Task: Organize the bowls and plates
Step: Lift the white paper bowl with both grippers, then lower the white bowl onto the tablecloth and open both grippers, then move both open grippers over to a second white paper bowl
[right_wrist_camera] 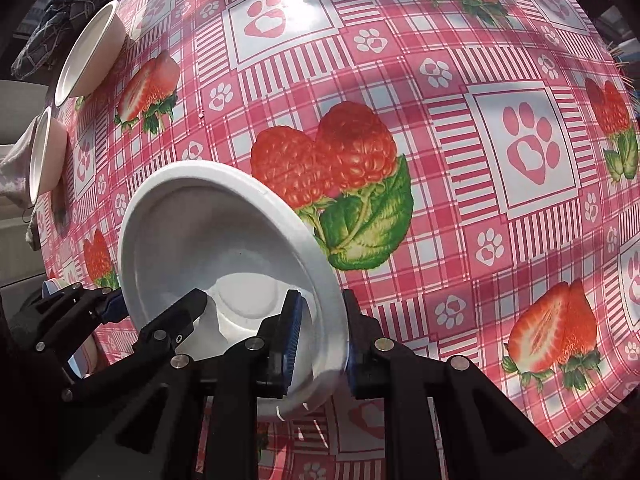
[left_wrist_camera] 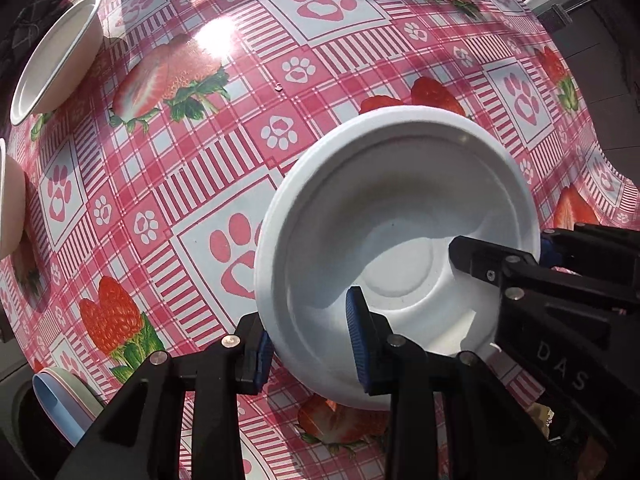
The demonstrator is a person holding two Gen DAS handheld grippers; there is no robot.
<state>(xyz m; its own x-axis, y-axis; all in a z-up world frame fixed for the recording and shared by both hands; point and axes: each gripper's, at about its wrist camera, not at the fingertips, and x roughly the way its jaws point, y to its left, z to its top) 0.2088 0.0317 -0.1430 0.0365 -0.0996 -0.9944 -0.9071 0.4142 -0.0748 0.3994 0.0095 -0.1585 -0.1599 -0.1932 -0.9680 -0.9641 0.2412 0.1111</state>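
Above a pink checked tablecloth (left_wrist_camera: pixel 224 152) printed with strawberries and paw marks, a white round foam bowl (left_wrist_camera: pixel 400 216) is held tilted, its rim clamped by the left gripper (left_wrist_camera: pixel 312 344) and the right gripper (right_wrist_camera: pixel 320 340) on opposite sides.

Bright sun glares off the tablecloth (left_wrist_camera: pixel 216 40) (fisheye edges bend, darken), casting hard shadows.

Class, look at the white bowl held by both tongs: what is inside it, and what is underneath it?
The white bowl holds no food; only one finger of each tongs reaches inside its rim. Beneath it lies the strawberry tablecloth. The bowl covers the patch directly below, so nothing there can be judged.
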